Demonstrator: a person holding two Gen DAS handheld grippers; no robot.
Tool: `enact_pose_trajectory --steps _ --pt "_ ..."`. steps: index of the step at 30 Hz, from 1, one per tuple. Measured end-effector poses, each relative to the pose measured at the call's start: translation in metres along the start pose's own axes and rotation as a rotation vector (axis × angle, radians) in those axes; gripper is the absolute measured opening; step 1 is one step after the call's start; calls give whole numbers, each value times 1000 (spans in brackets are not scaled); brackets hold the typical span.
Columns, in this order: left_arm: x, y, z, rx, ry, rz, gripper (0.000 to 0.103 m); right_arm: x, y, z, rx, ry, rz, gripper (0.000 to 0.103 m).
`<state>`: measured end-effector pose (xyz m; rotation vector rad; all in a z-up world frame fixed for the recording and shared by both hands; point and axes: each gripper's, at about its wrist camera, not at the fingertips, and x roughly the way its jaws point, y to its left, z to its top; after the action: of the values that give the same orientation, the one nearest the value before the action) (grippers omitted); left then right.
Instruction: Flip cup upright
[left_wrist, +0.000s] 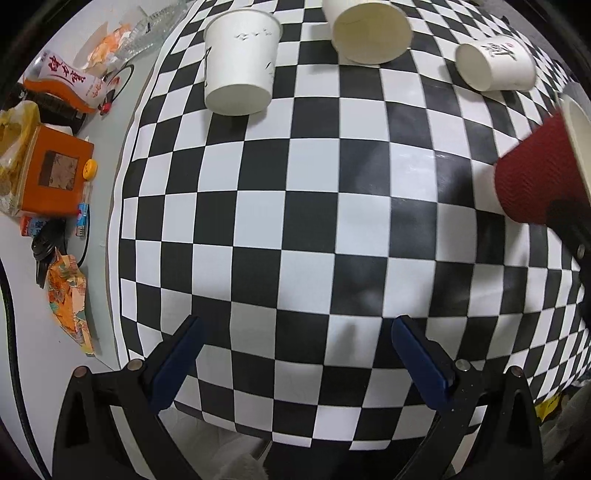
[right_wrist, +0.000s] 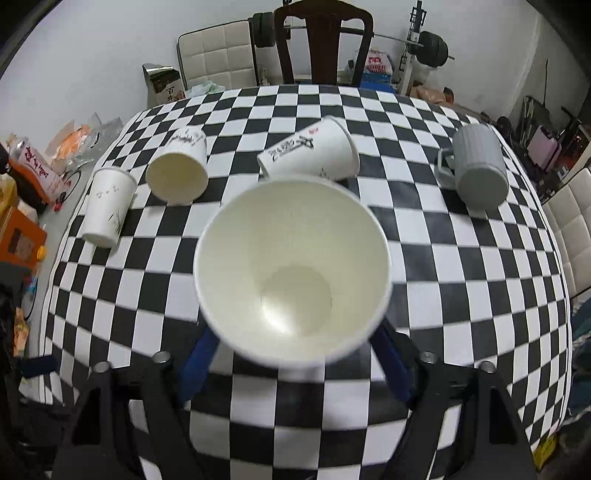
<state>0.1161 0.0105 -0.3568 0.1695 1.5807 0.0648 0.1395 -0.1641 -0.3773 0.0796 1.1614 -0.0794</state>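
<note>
Left wrist view: at 9 o'clock, off the checkered cloth (left_wrist: 314, 229), clutter lies on the bare table, an orange box (left_wrist: 55, 177) among it. At 11 o'clock a white cup (left_wrist: 240, 62) stands mouth down. At 12 o'clock a second paper cup (left_wrist: 371, 31) lies on its side, mouth toward the camera, and at 1 o'clock a third, inked cup (left_wrist: 495, 64) lies likewise. At 3 o'clock the red cup (left_wrist: 535, 173) hangs tilted above the cloth, base pointing left, with a dark finger of the right gripper against its lower side. The left gripper (left_wrist: 295, 354) hovers over the cloth, jaws spread wide around nothing.

Right wrist view: the same three white cups sit from 10 to 12 o'clock, and a grey mug (right_wrist: 478, 166) rests mouth down at 2 o'clock. The held cup's cream inside fills the centre, its mouth facing the camera. The right gripper (right_wrist: 295, 354) clamps it between blue fingers (right_wrist: 201, 356); the contact itself is probably hidden behind the rim.
</note>
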Motion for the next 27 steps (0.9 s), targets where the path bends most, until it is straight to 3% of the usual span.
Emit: enact_pose_trajectory --steps 6,11,20,27 --pt "-22 -16 -14 20 -28 -14 103 -21 -9 -19 -3 29 3 94" --pt "-53 -19 -28 49 -84 -49 103 -50 -32 -24 54 65 -55 101" --pt "-148 -27 -36 94 -234 -120 103 -132 -69 1 133 41 -79 103" --pt "-231 -20 -44 90 -356 -137 103 -220 -88 25 142 -6 -74 103"
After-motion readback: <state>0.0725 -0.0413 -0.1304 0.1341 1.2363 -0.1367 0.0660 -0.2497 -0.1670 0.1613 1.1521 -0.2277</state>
